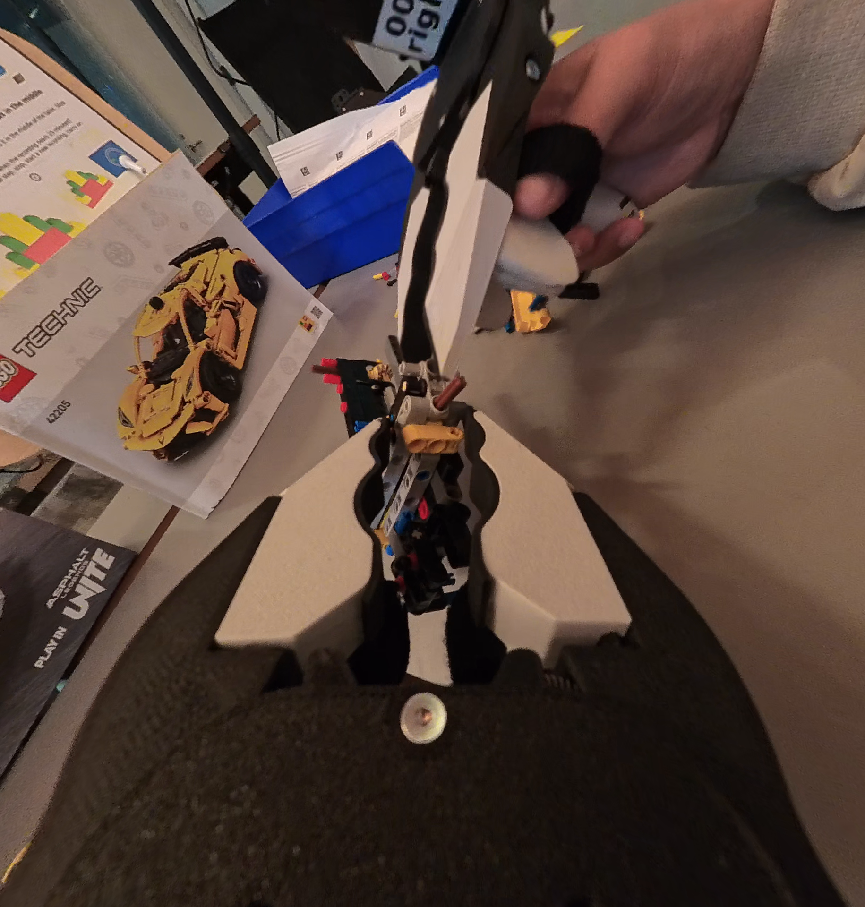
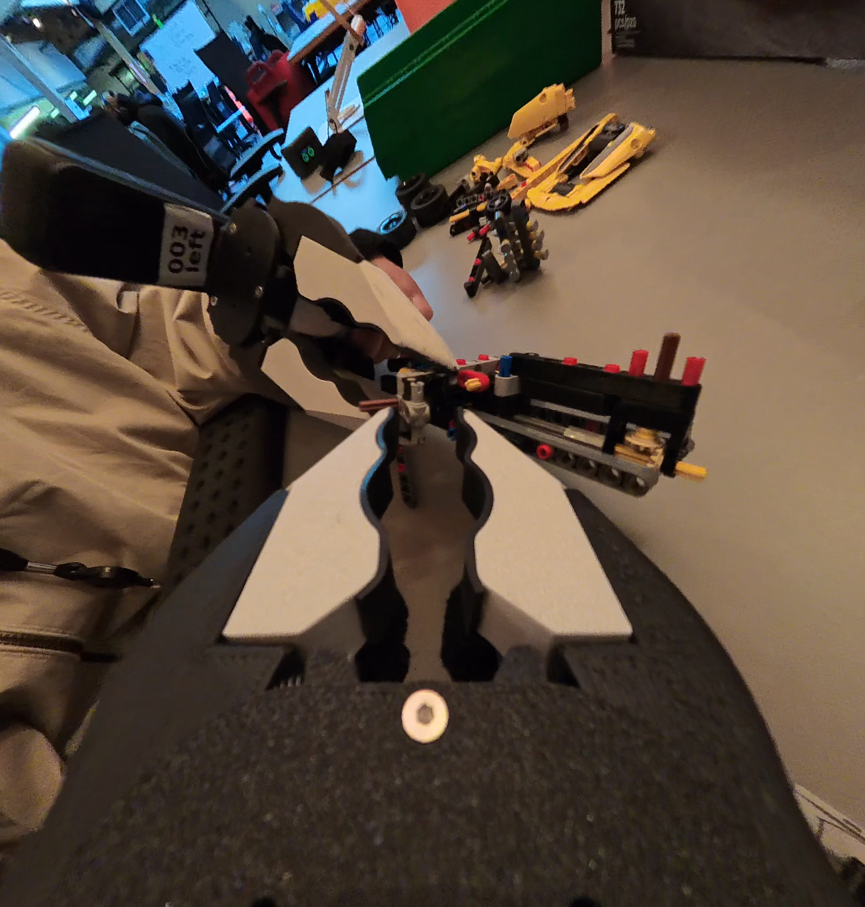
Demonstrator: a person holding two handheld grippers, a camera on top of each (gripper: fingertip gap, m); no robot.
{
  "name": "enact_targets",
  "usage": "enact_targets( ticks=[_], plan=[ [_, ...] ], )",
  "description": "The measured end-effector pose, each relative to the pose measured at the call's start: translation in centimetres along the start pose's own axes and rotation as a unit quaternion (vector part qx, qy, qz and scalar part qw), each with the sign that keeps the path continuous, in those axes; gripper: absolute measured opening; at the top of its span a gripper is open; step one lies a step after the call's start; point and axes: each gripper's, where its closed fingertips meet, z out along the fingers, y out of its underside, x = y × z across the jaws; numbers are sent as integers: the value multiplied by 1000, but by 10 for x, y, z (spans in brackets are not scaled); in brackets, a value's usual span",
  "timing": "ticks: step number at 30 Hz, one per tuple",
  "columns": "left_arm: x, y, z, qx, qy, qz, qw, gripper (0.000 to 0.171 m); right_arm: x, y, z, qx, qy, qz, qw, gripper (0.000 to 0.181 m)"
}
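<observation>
Long black-and-grey brick chassis [image 2: 592,407] with red pegs, a brown axle and yellow bits, held in the air over the grey table [image 2: 715,304], left gripper [image 1: 423,491] clamped on one end, right gripper [image 2: 423,422] pinching its grey connector.

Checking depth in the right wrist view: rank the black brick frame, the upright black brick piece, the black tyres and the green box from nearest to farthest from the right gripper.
1. Black brick frame: at the right gripper's tips, stretching right.
2. Upright black brick piece: beyond, on the table.
3. Black tyres: farther, slightly left.
4. Green box: farthest, at the back.
</observation>
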Motion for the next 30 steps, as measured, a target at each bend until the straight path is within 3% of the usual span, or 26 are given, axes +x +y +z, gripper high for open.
enact_targets(
  ticks=[5, 11, 18, 30],
  plan=[
    [7, 4, 2, -14, 8, 12, 1000, 30, -8, 8, 7, -27, -14, -14, 999, 7],
    [-1, -6, -3, 8, -21, 24, 999, 30, -14, -8, -9, 35, -104, 119, 987, 7],
    [-3, -6, -4, 9, -39, 53, 998, 24, -13, -8, 1, 35, -115, 172, 978, 7],
    [4, 2, -1, -37, -34, 65, 997, 24, -13, 9, 2, -21, -80, 144, 986, 6]
  ],
)
